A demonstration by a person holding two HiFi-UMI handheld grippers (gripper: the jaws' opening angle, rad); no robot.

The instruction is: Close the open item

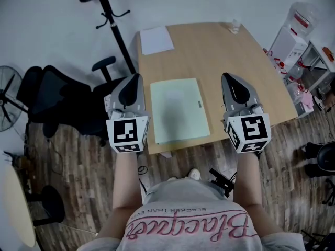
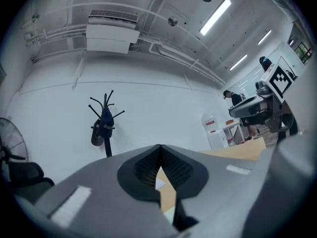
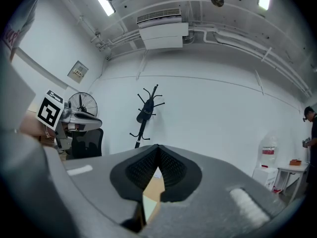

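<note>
Pale green folder point(image 1: 178, 110) lies flat at centre frame on the wooden table point(image 1: 235, 61); it looks shut already, though detail is coarse. Left gripper point(image 1: 137, 77) and right gripper point(image 1: 226, 76) flank it, jaws together on nothing, likely poised either side for reach.

A folder point(image 1: 178, 110) lies on the table point(image 1: 230, 67), near the front edge and about midway across it. A sheet of paper point(image 1: 156, 40) lies at the table's far left corner and a small cup point(image 1: 234, 27) stands at its far right corner, both well apart from the folder. The left gripper point(image 1: 137, 77) hangs just left of the folder and the right gripper point(image 1: 226, 77) to its right. An office chair point(image 1: 63, 101) stands left of the table, with a fan point(image 1: 9, 95) further left and a coat stand point(image 1: 112, 22) behind it. A water dispenser point(image 1: 293, 35) stands right of the table.
</note>
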